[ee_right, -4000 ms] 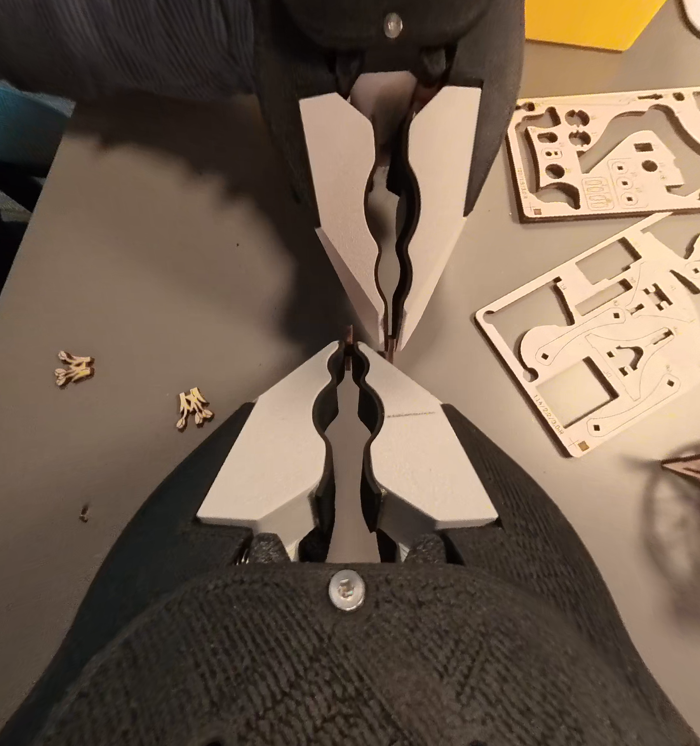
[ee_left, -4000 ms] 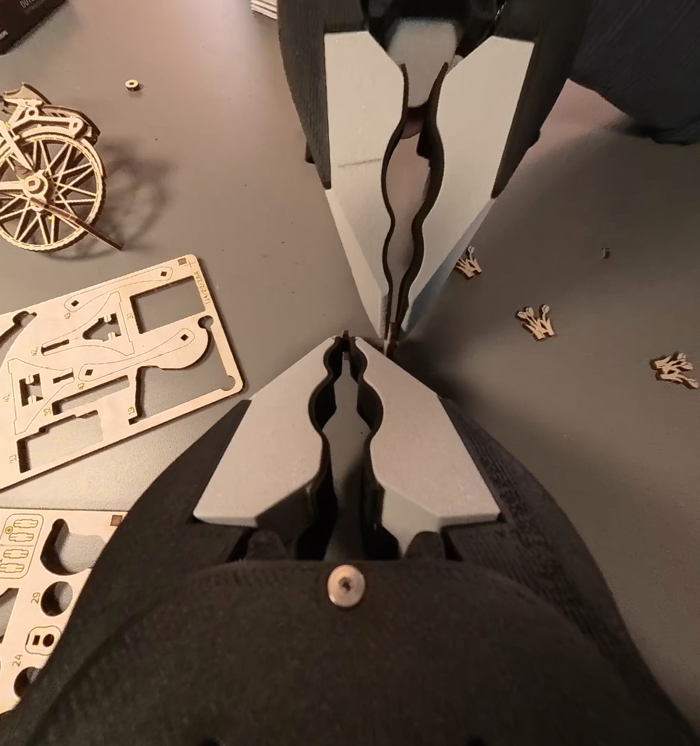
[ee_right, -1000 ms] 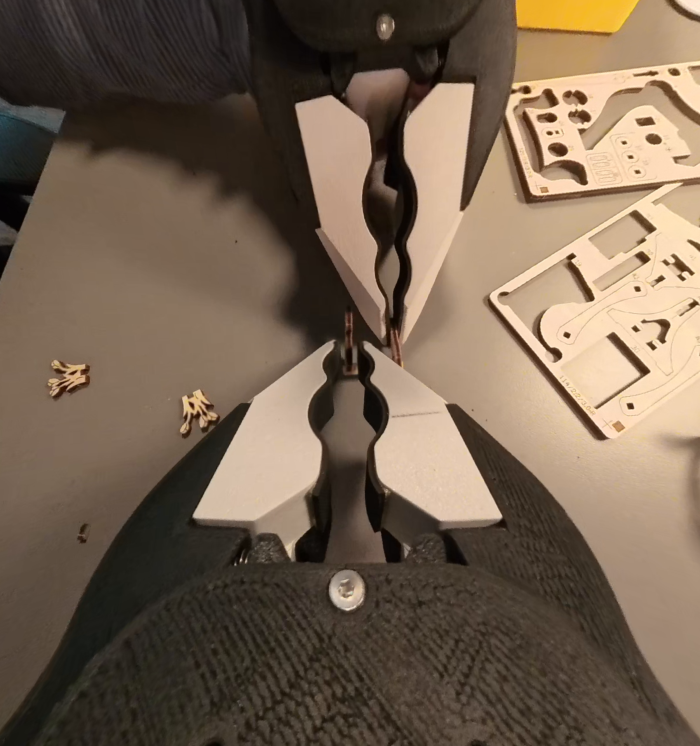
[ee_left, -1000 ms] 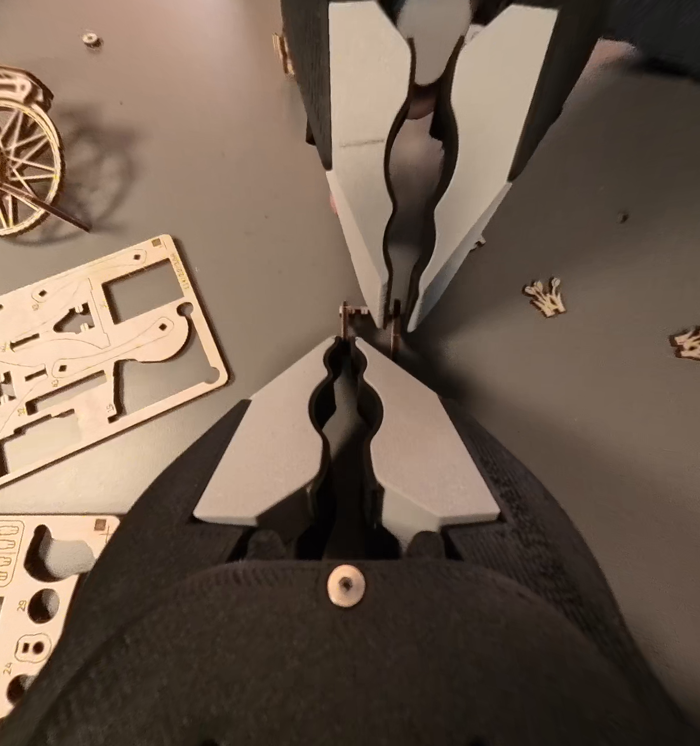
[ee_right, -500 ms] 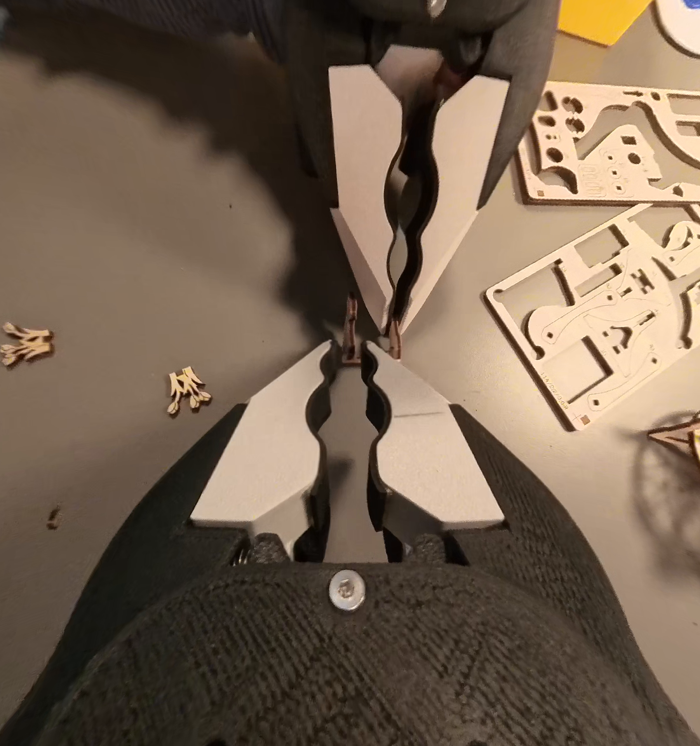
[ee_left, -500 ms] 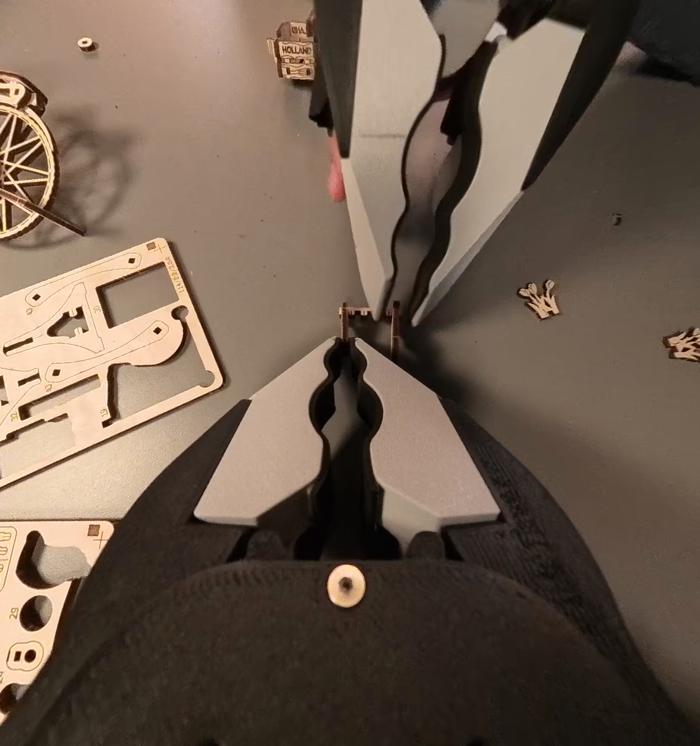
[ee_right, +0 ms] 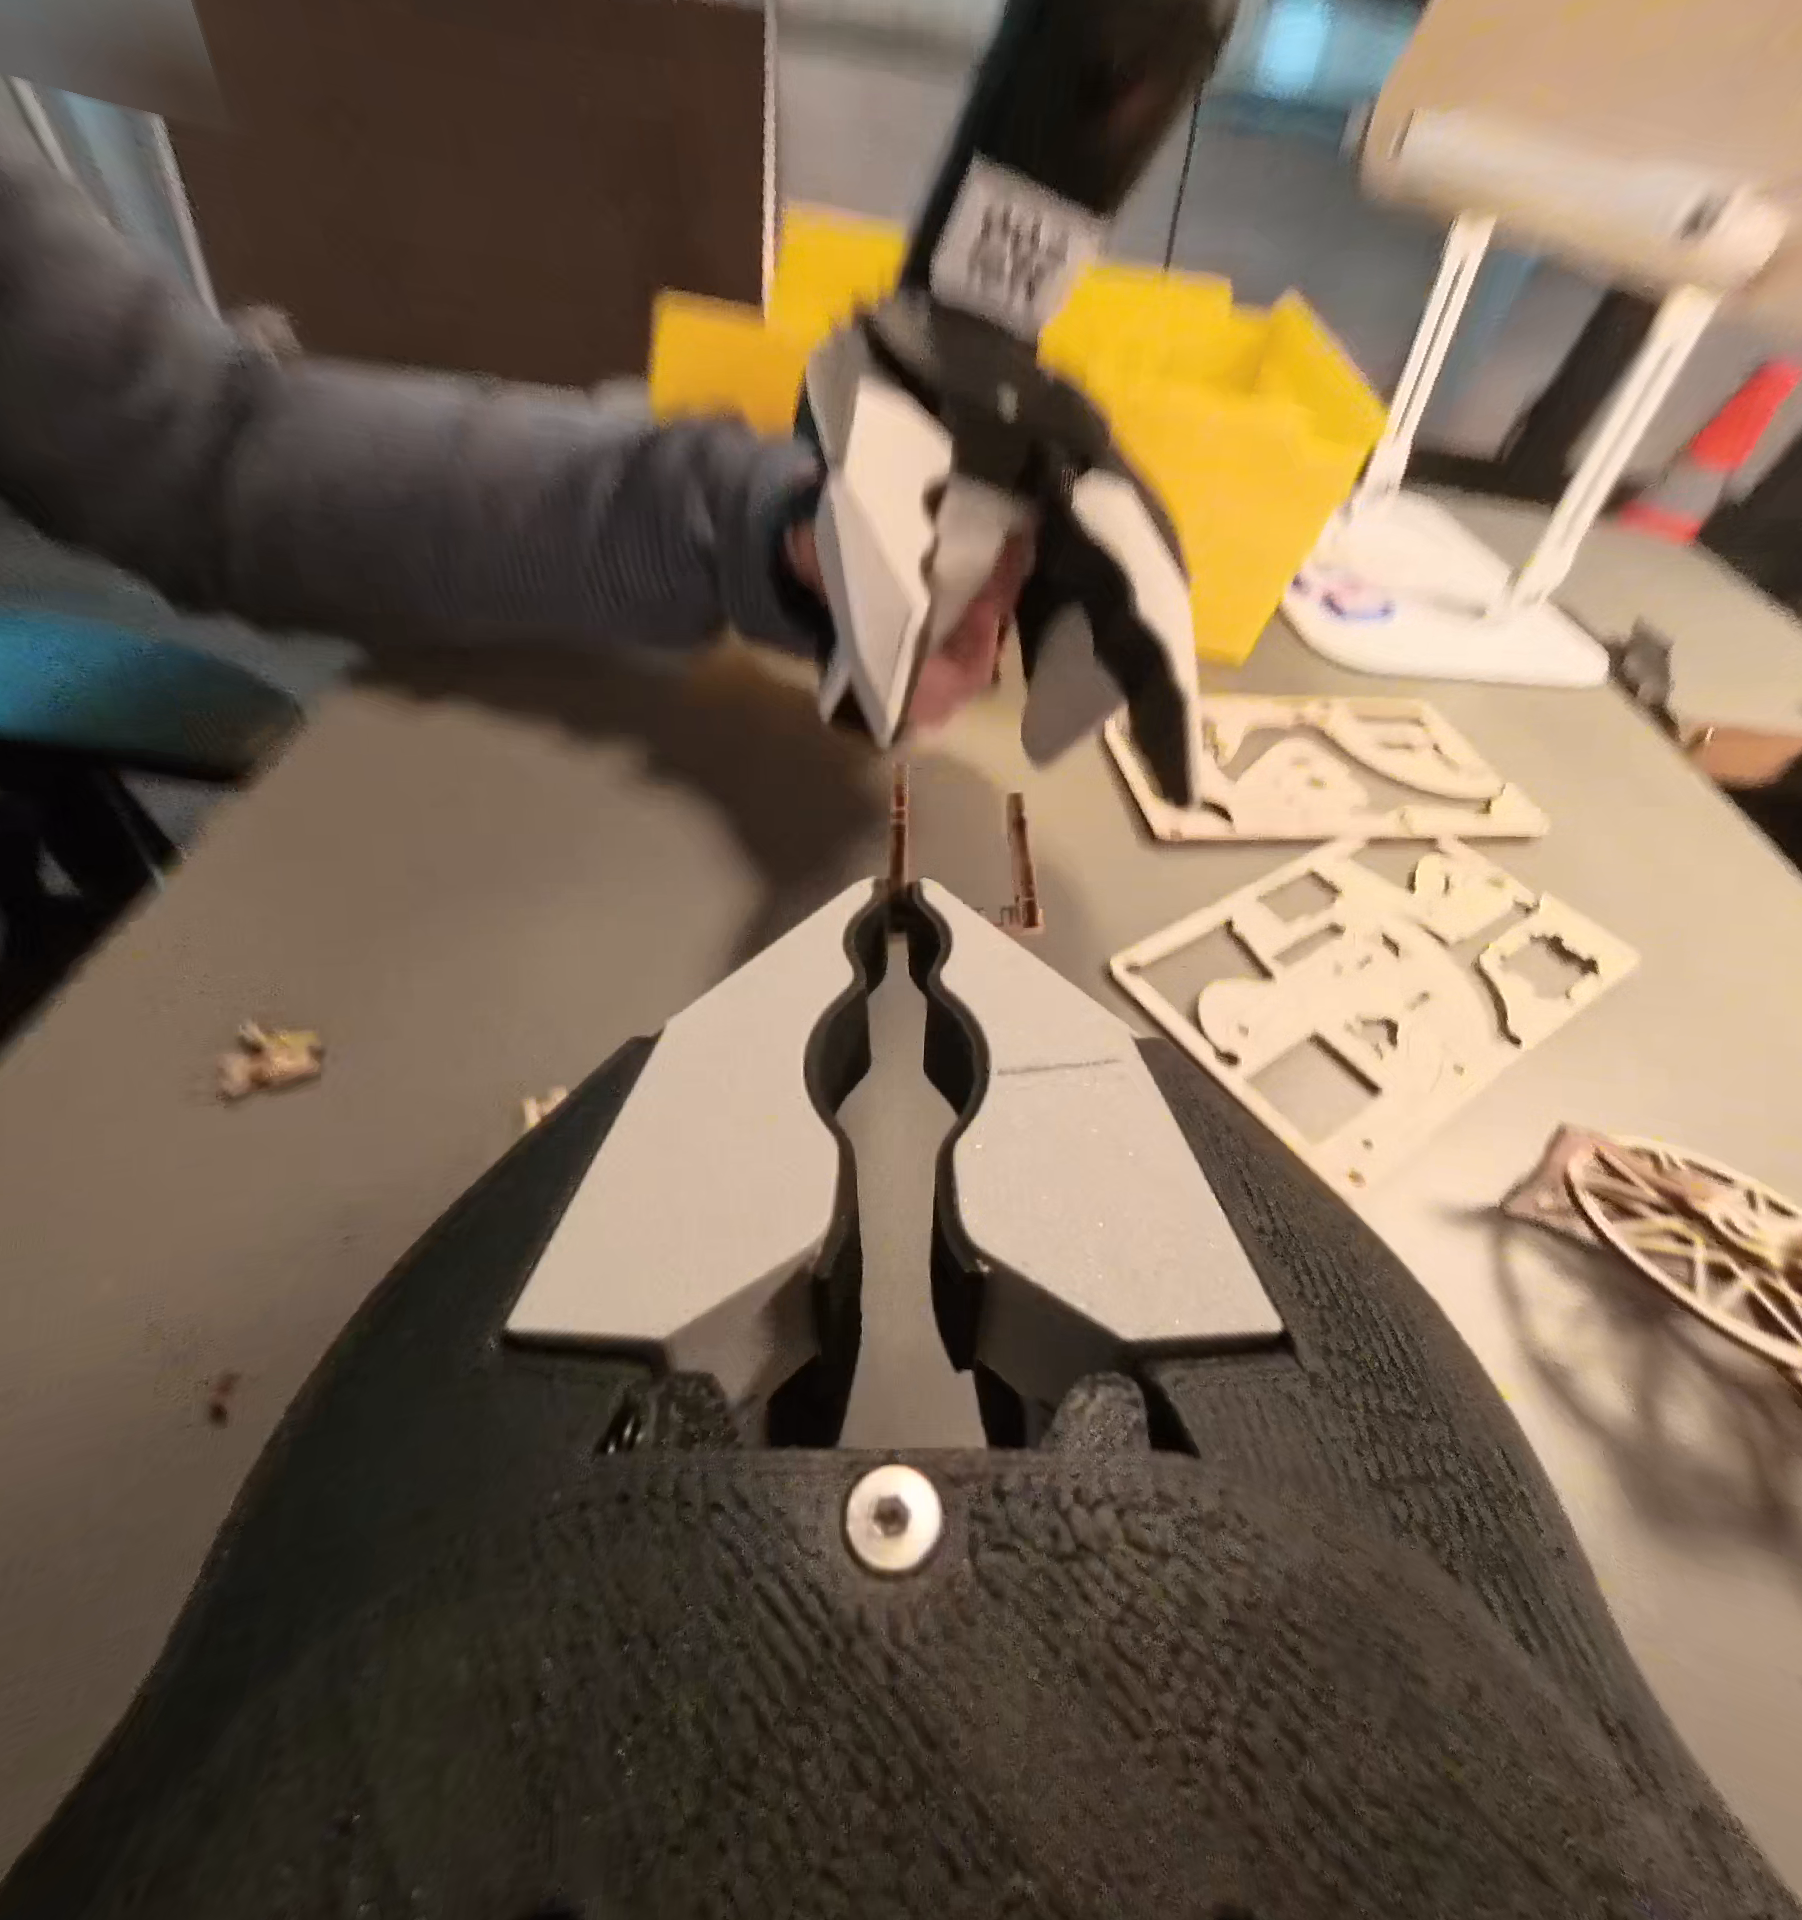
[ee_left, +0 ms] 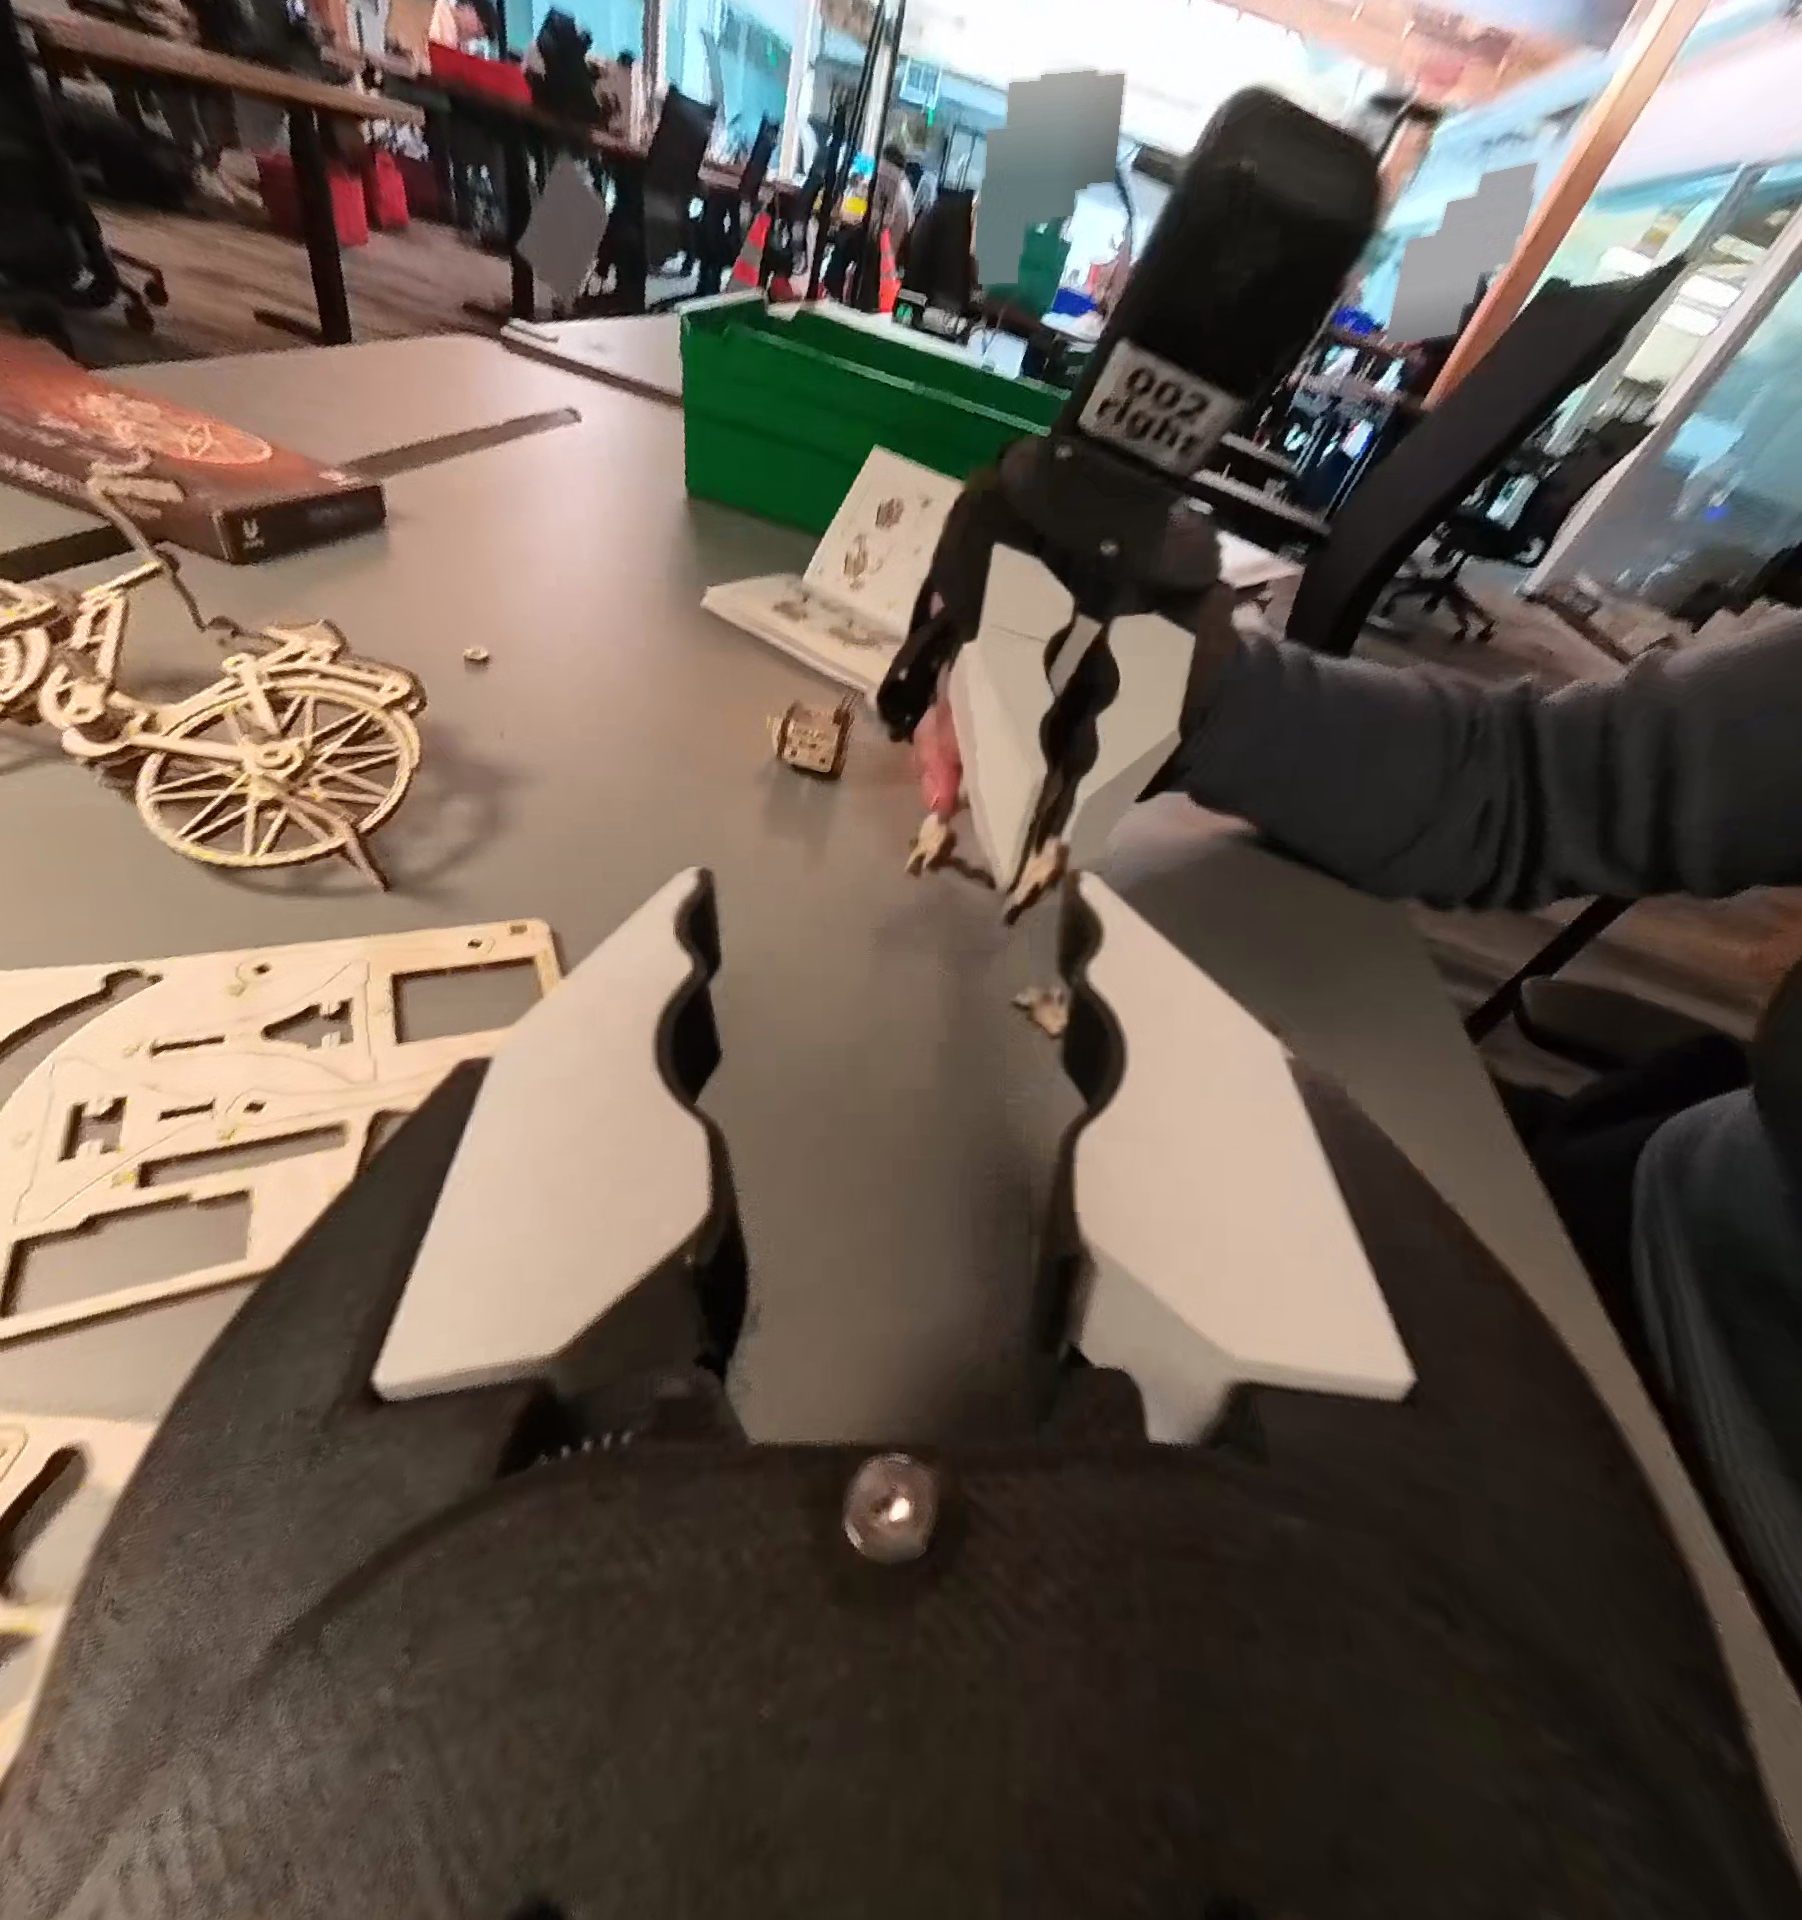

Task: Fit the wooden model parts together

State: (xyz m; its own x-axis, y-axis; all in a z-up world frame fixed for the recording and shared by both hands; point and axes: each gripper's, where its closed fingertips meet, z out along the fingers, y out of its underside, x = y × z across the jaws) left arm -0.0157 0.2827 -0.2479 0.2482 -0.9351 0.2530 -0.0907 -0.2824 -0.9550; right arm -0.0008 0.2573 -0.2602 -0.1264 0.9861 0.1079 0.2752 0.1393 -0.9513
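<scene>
Between my right tongs [ee_right: 902,896], pinched together at the tips, stands a small wooden model part [ee_right: 899,831], held above the grey table [ee_right: 440,914]. My left tongs [ee_left: 886,914] gape apart, empty. Cut-out wooden sheets [ee_left: 201,1091] lie leftward, a wooden bicycle [ee_left: 253,748] beyond.

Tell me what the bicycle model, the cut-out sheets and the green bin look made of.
Bicycle model: thin pale plywood, apparently; flat spokes, matte finish.
Cut-out sheets: seemingly the same light plywood; darker edges around the holes suggest laser cutting.
Green bin: probably moulded plastic; uniform colour, slight sheen, ribbed rim.
</scene>
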